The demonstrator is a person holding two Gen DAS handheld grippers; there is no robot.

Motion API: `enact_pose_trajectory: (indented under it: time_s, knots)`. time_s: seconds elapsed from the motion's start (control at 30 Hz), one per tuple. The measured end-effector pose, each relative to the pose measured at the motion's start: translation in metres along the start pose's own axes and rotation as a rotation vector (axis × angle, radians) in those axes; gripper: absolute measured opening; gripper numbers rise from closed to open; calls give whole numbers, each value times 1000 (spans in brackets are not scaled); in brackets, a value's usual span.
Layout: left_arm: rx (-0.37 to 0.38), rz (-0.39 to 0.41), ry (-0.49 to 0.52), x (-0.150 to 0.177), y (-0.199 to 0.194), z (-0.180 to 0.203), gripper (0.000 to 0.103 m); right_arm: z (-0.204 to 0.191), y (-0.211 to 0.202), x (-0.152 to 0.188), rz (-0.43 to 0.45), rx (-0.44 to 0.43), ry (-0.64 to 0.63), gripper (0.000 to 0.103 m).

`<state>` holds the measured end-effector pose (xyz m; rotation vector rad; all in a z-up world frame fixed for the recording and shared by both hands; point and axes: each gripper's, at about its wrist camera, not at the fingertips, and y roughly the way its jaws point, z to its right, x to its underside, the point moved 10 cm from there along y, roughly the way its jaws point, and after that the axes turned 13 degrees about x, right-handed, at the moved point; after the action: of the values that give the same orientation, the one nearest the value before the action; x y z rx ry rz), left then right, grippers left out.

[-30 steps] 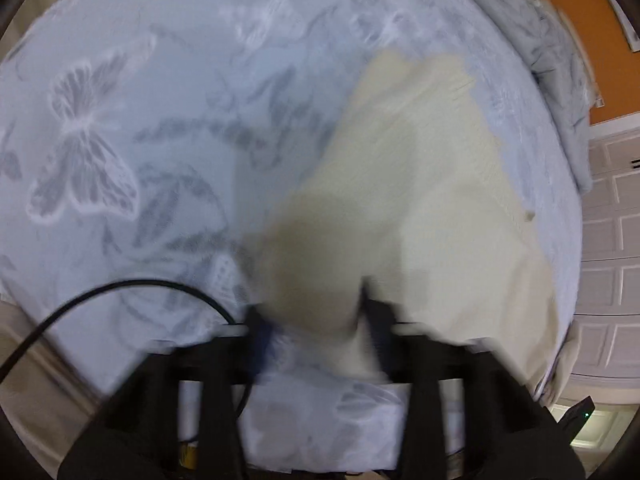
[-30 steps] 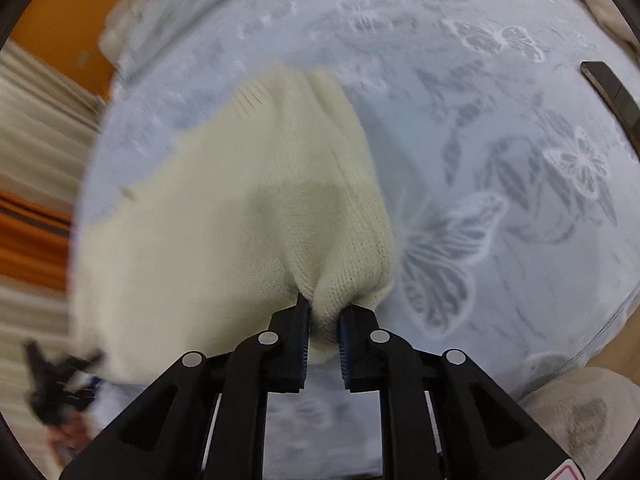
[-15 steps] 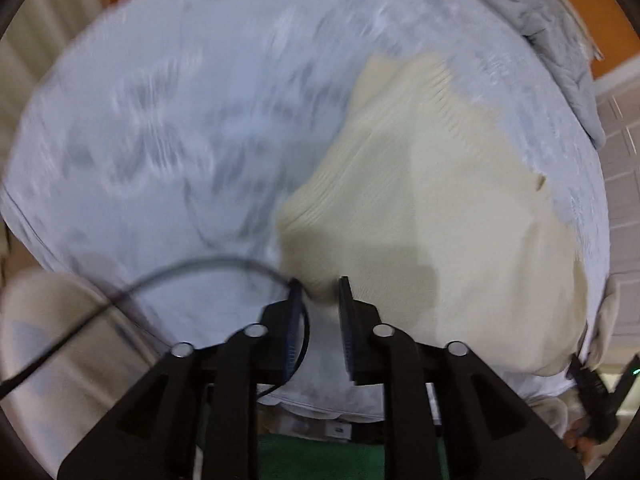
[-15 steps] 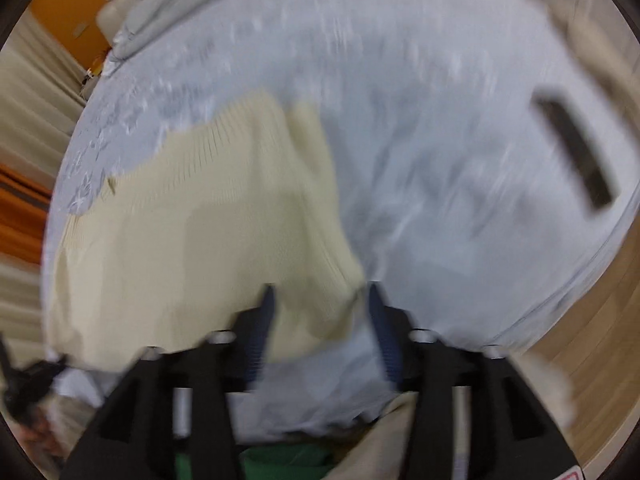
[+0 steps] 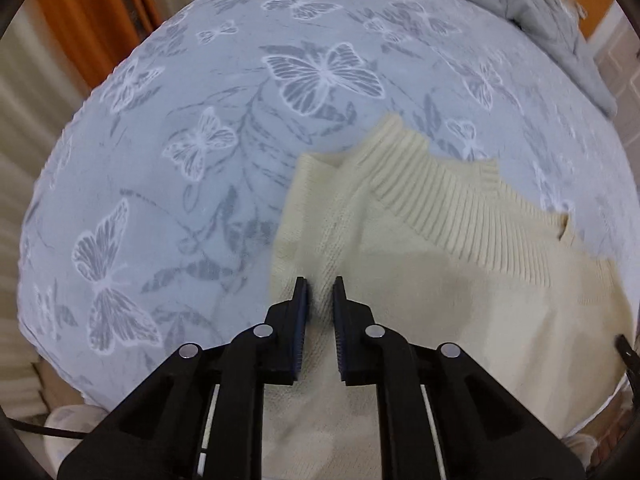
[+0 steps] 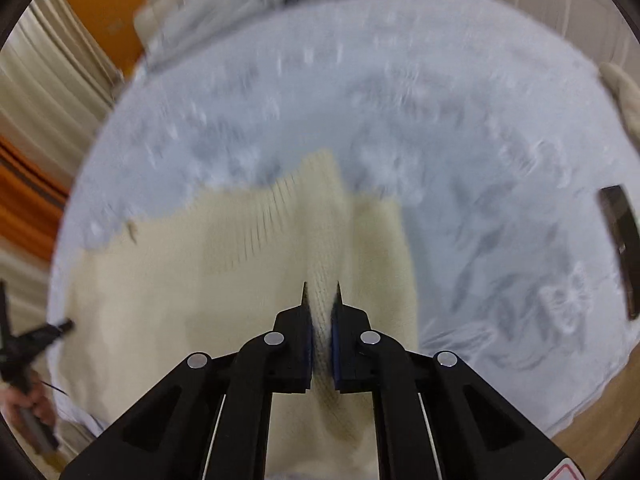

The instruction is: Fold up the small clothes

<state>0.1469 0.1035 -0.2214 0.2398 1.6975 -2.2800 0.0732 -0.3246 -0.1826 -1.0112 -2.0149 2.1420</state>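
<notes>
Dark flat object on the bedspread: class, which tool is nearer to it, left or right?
Right. The right tool, pinching the cream sweater, has the dark flat object off to its right; the left tool sits beyond the sweater's opposite side, farther away.

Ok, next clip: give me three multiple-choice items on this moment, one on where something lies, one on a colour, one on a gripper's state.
1. Where does the dark flat object lie, seen from the right wrist?
A. on the sweater
B. on the bedspread near its right edge
C. between the fingers

2. What colour is the knit sweater?
A. cream
B. navy
C. red

3. What is the right gripper doing?
A. open above bare bedspread
B. shut on nothing
C. shut on a raised fold of the sweater

Answers: 1 B, it rests on the butterfly bedspread, apart from the sweater. 2 A, pale cream ribbing shows. 3 C, knit fabric is pinched between its fingers.
</notes>
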Motion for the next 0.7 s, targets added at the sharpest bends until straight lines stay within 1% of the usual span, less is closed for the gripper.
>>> enact_pose_trajectory:
  time_s: [0.03,0.07,0.1,0.13,0.17,0.23,0.27,0.3,0.33,0.37,0.4,0.43,0.47,0.5,0.53,0.57,0.6,0.63,0.67,0.7]
  knots:
    - [-9,-6,0,1,4,-3,12,5,0,1,4,-3,19,6]
    - [-23,-19,3,4,10,-8,13,14,13,7,-20,17,36,6]
    - [-35,-29,6,8,14,-10,14,20,34,18,-78,46,22,7]
    - [-45,-36,12,9,19,-9,15,25,65,37,-179,74,-16,8]
    - [-65,-35,31,9,21,-8,15,25,69,38,-157,68,-7,12]
    - [-92,-33,52,7,15,-1,16,26,49,25,-114,111,25,14]
    - [-90,-22,52,5,9,2,16,28,29,16,-49,133,48,22]
    - [-62,3,48,4,-4,7,16,26,13,11,8,133,53,24]
    - [-30,30,46,3,-17,13,16,21,-6,7,66,121,38,22]
    - [-14,55,48,4,-28,19,16,11,-23,8,107,107,1,18]
    - [7,83,61,9,-40,28,17,-3,-30,16,117,80,-47,17]
    - [19,88,76,15,-42,36,19,-17,-29,30,99,56,-95,16]
    - [27,60,116,29,-37,47,22,-29,-18,49,61,54,-156,16]
    - [27,30,144,38,-28,53,25,-35,-4,64,29,70,-197,16]
    - [14,-3,173,49,-16,57,27,-39,26,87,-45,111,-254,16]
    - [-17,-56,191,63,4,55,27,-40,44,99,-94,137,-267,16]
    - [-32,-85,195,72,15,53,27,-40,51,104,-82,149,-257,16]
    - [-44,-63,202,73,15,52,28,-44,41,100,-67,158,-246,15]
    - [-47,-39,207,73,10,53,29,-50,31,98,-70,129,-232,14]
    - [-42,-45,200,74,5,53,30,-61,16,93,-55,62,-198,14]
